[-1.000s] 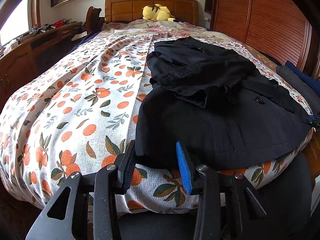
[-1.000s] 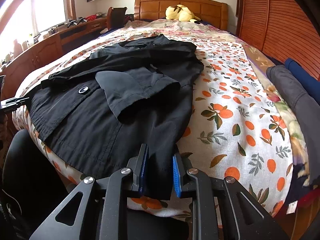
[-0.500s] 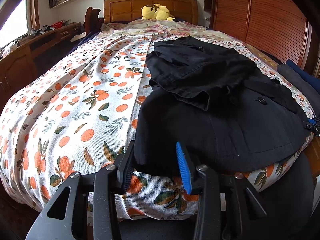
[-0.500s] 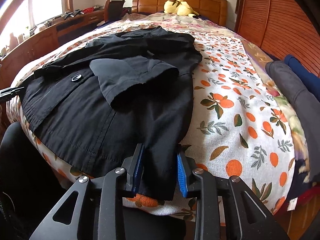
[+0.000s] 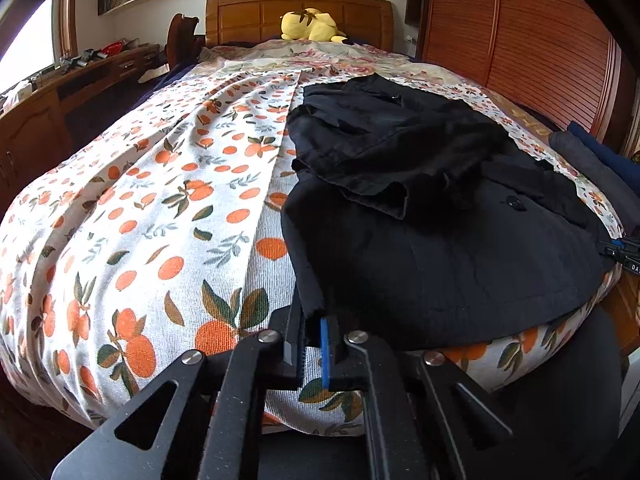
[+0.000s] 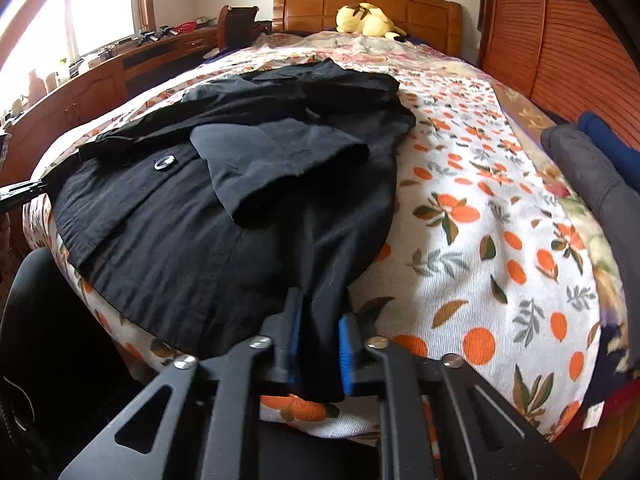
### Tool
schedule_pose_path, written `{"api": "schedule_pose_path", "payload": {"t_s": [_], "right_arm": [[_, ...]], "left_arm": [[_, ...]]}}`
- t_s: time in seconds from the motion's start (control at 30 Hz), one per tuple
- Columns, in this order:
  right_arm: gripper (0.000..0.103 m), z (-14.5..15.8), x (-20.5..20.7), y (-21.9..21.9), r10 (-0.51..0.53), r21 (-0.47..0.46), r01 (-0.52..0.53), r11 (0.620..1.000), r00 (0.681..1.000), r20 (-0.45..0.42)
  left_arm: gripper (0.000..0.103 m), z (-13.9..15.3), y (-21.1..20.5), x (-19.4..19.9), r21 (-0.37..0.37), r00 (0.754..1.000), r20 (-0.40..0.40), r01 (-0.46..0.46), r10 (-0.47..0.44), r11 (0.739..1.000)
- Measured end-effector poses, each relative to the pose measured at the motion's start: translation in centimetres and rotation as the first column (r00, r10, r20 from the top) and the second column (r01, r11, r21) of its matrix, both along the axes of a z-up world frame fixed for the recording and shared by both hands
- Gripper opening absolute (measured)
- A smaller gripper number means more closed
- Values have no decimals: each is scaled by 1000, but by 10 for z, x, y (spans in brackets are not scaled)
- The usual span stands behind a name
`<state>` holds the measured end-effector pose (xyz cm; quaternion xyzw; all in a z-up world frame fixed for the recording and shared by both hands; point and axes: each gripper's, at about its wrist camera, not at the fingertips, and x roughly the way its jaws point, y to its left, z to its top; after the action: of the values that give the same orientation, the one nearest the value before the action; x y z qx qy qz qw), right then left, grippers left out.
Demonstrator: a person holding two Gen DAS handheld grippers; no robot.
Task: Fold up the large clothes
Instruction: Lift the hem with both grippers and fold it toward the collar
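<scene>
Black cloth is what I have in both my tools. It is a big black coat [image 5: 420, 248] that lies flat on the bed [image 5: 132, 208], down at the near end, with its bottom edge hanging a bit over the side. My left gripper [image 5: 314, 344] has just squeezed shut, and now it pinches one bottom corner of the coat between its pads. My right gripper [image 6: 318, 354] has just squeezed shut too, and it pinches the other bottom corner, with a strip of black cloth running down between the blue pads [image 6: 345, 354]. Both sleeves are folded in on top of the coat. One sleeve [image 6: 280, 160] lies across the middle, and a round button [image 6: 164, 163] shows just beside it. The bed has a white sheet with orange fruits and green leaves on it. A yellow stuffed toy [image 5: 310, 26] sits far off by the wooden headboard [image 5: 296, 8]. Some folded clothes [image 6: 592, 168], grey and blue, lie along the right edge of the bed, well apart from the coat. A long wooden desk [image 6: 100, 76] stands on the left side of the room, under the bright window.
</scene>
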<state>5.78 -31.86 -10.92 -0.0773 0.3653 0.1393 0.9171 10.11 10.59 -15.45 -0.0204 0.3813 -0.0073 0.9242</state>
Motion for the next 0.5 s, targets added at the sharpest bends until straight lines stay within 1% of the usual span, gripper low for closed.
{"api": "schedule_pose_path", "payload": {"t_s": [0.07, 0.13, 0.17, 0.27, 0.4, 0.5], "right_arm": [[9, 14, -4, 1, 6, 15, -6, 1000, 999, 40], [8, 33, -10, -4, 14, 88, -20, 996, 998, 67], [8, 45, -14, -6, 9, 109, -19, 994, 996, 93], [8, 73, -30, -1, 20, 83, -34, 996, 986, 167], [8, 101, -54, 8, 49, 47, -62, 997, 973, 228], [8, 120, -73, 9, 58, 45, -73, 996, 962, 266]], "left_arm": [[5, 16, -4, -5, 6, 999, 47, -4, 4, 1000], [5, 35, -7, -11, 1, 996, 92, -3, 3, 1000], [5, 47, -9, -14, 5, 993, 117, -2, 1, 1000], [5, 76, -17, -23, 30, 985, 173, 7, -12, 1000], [5, 110, -19, -39, 51, 972, 233, 8, -20, 999], [4, 130, -16, -55, 56, 963, 270, 0, -15, 998]]}}
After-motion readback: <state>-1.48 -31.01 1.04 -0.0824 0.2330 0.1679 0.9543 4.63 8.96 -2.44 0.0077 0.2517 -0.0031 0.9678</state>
